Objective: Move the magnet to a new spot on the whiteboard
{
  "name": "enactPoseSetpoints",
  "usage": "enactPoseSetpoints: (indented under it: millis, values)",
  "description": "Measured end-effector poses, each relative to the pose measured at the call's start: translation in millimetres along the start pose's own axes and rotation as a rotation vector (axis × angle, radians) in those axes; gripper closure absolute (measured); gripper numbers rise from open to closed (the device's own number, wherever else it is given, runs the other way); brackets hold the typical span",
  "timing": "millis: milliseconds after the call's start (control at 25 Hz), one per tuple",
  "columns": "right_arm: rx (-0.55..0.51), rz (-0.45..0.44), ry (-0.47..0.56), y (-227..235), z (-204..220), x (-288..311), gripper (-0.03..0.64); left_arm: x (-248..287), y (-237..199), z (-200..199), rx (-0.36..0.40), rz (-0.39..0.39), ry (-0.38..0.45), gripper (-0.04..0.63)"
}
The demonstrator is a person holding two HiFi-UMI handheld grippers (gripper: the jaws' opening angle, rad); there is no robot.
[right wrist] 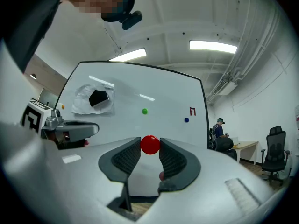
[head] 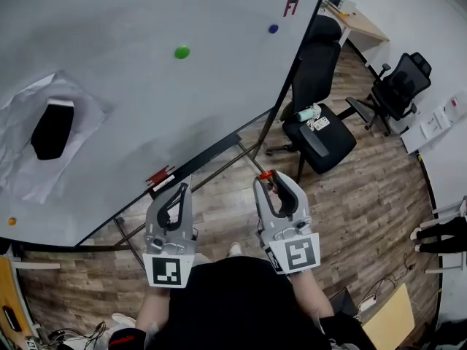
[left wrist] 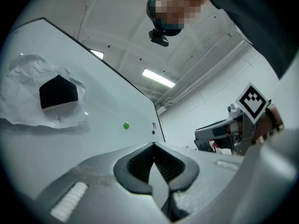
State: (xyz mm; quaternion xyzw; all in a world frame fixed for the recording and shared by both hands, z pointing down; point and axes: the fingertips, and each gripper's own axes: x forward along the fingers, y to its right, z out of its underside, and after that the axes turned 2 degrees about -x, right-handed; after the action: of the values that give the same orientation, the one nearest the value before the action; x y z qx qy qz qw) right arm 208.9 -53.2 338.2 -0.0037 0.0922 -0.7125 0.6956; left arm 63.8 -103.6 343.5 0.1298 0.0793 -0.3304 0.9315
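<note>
We grip the red magnet (right wrist: 150,144) between the tips of our right gripper (head: 271,181), held clear of the whiteboard (head: 146,115) near its lower edge. Just beside it, our left gripper (left wrist: 153,146) has its jaws together with nothing between them. A green magnet (head: 182,52) and a blue magnet (head: 273,28) sit on the board.

One whiteboard (head: 146,20), four round magnets, namely red magnet (right wrist: 150,144), green magnet (head: 182,52), blue magnet (head: 273,28), orange magnet (head: 11,221), one black eraser (head: 52,128), one crumpled paper sheet (head: 22,170), two grippers, left gripper (head: 184,189), right gripper (head: 270,181), two office chairs, near chair (head: 321,133), far chair (head: 400,86), one desk (head: 361,24).
</note>
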Motion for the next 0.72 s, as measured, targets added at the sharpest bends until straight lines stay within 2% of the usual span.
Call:
enactPoseSetpoints:
  millis: [440,720]
  values:
    - [-0.015,0.004,-0.013,25.5,4.4,-15.3,0.491,12.6,26.5,-0.9,-0.015,0.001,0.014,0.594]
    - [-0.020,0.006,-0.014,14.8,3.2,-2.6,0.491,12.5,9.4,1.3,-0.013,0.004,0.013,0.594]
